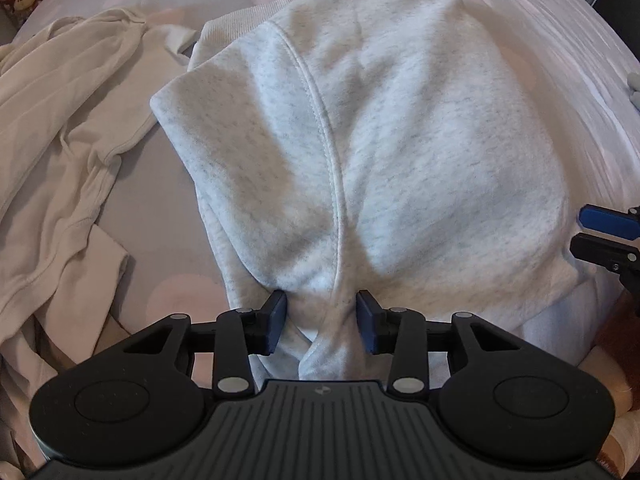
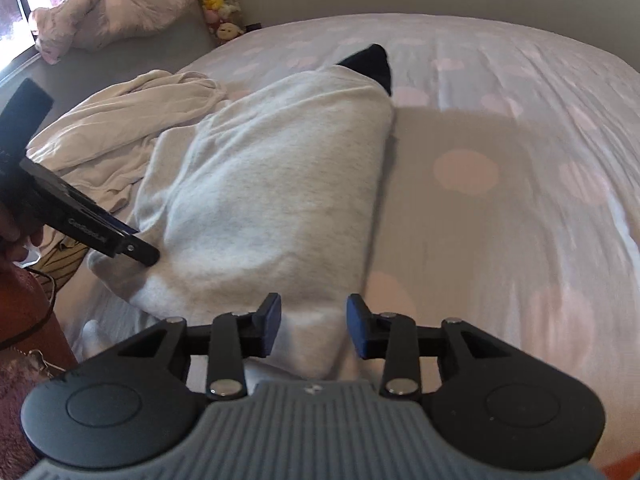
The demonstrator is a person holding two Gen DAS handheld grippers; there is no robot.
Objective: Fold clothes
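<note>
Grey sweatshirt (image 1: 380,140) lies folded on bed (image 2: 500,200), near edge bunched | left gripper (image 1: 322,322) half open, cloth between pads, grip uncertain | right gripper (image 2: 314,326) half open astride corner | risk: bunch slips, fold falls open | containers: none seen | cream garment (image 1: 68,120) beside.

One grey sweatshirt (image 1: 400,140), one cream garment (image 1: 68,120), two hand-held grippers (image 1: 321,322) (image 2: 313,326), one bed (image 2: 520,140)
</note>
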